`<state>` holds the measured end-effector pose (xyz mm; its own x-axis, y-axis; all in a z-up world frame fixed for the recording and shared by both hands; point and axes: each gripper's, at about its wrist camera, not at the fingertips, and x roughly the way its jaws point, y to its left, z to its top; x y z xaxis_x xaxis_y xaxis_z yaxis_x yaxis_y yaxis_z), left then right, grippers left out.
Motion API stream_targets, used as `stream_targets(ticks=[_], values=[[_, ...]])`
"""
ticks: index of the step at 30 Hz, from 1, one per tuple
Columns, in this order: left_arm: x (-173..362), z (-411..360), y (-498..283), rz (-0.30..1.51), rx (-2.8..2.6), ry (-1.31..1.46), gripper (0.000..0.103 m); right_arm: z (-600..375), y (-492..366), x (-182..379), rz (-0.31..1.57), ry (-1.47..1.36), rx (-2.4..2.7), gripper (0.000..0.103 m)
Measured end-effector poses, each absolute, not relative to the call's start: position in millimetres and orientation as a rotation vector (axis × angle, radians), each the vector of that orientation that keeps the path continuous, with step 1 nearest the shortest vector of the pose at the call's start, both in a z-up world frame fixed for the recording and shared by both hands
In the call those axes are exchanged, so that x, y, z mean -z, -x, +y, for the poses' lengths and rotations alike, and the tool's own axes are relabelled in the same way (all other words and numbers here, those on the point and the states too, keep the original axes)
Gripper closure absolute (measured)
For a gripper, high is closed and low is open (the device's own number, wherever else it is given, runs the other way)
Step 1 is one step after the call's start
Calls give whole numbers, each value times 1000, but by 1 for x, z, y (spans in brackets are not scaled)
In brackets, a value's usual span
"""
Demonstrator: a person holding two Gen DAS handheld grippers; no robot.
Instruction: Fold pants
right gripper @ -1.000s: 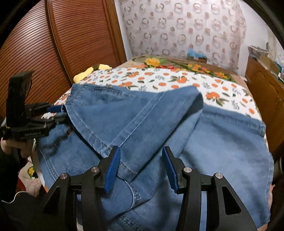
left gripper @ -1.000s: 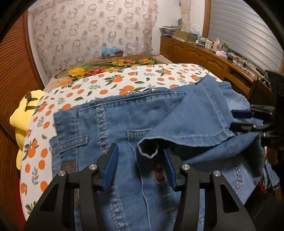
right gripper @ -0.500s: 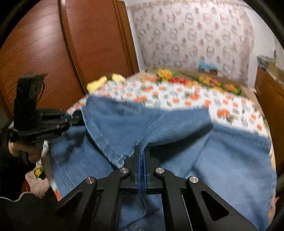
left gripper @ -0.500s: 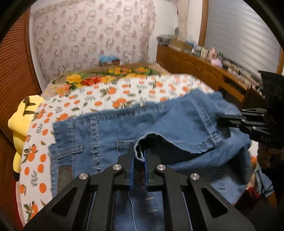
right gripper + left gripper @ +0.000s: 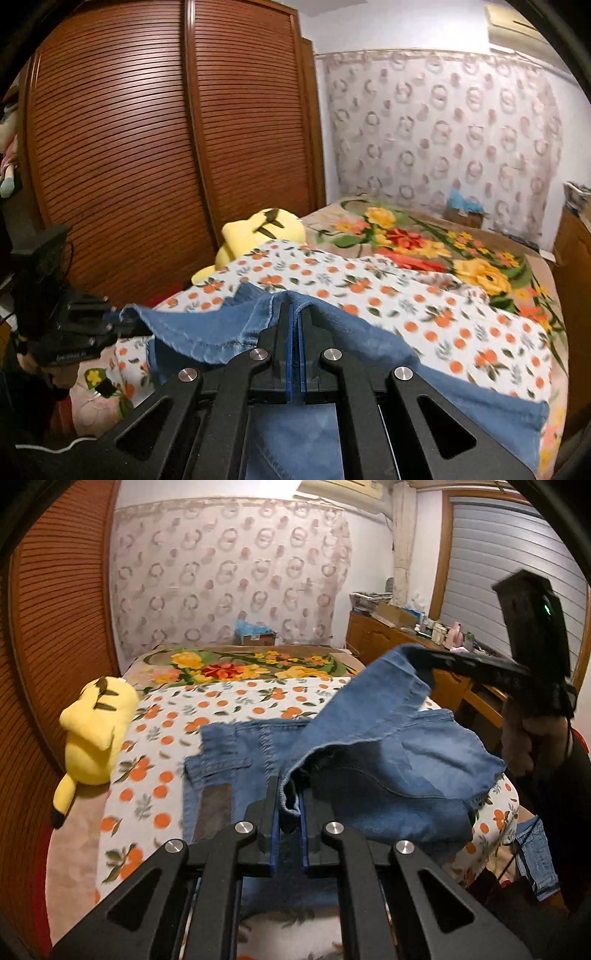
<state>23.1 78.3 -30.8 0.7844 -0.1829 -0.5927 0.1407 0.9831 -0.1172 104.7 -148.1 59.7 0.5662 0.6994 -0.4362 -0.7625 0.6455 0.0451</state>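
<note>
Blue denim pants (image 5: 373, 771) lie partly on the bed with the orange-print sheet (image 5: 229, 709). My left gripper (image 5: 290, 801) is shut on a hem edge of the pants, lifted off the bed. My right gripper (image 5: 295, 314) is shut on another hem edge of the pants (image 5: 221, 332) and holds it high; it shows in the left wrist view (image 5: 417, 657) at the upper right, with cloth hanging from it. The left gripper shows in the right wrist view (image 5: 125, 325) at the left, pinching the same edge.
A yellow plush toy (image 5: 96, 731) lies at the bed's left edge. A floral blanket (image 5: 240, 664) covers the far end. A wooden slatted wardrobe (image 5: 147, 147) stands to the left, a cluttered sideboard (image 5: 402, 627) to the right.
Both grippers went from open to shut on the pants' hem edge, then lifted it up off the bed. The right gripper rose higher.
</note>
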Motion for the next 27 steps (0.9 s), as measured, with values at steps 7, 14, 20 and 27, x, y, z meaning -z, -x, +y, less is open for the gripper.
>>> stream_targets(ticks=[7, 14, 20, 27], values=[[59, 98, -24, 702, 140, 103, 94, -98, -139, -50, 460, 214, -912, 101], [81, 101, -22, 742, 137, 119, 94, -61, -170, -36, 520, 249, -922, 101], [92, 105, -16, 767, 132, 137, 94, -28, -184, -38, 555, 289, -932, 101], [93, 113, -13, 769, 114, 134, 85, -4, -194, -24, 608, 310, -935, 101]])
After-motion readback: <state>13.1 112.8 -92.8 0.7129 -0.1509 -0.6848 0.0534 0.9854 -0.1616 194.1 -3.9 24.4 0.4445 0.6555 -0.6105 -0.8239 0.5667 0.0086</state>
